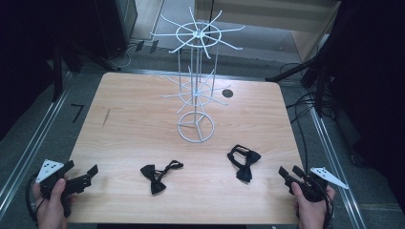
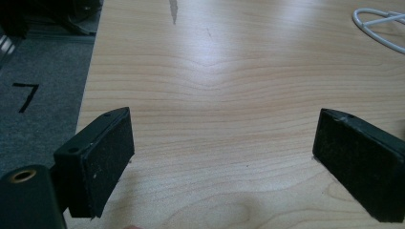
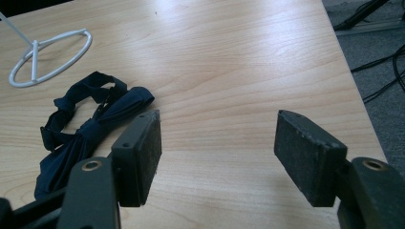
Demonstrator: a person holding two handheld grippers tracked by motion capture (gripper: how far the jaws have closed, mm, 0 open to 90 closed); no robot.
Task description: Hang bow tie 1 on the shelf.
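Both the left gripper (image 1: 83, 175) and the right gripper (image 1: 290, 174) rest at the table's (image 1: 133, 119) near corners with jaws apart, holding nothing. One dark bow tie (image 1: 244, 162) lies just beside the right gripper, the other bow tie (image 1: 155, 175) near the front middle. The white wire rack (image 1: 196, 86) stands behind them at mid-table, with bare wood between the grippers and ties.

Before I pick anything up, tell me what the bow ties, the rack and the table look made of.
Right bow tie: soft woven fabric, dark navy, matte, limp folds. Left bow tie: likely the same, too small to be sure. Rack: thin white-coated wire, probably metal, slightly glossy. Table: light wood grain with a smooth sheen, possibly laminate.
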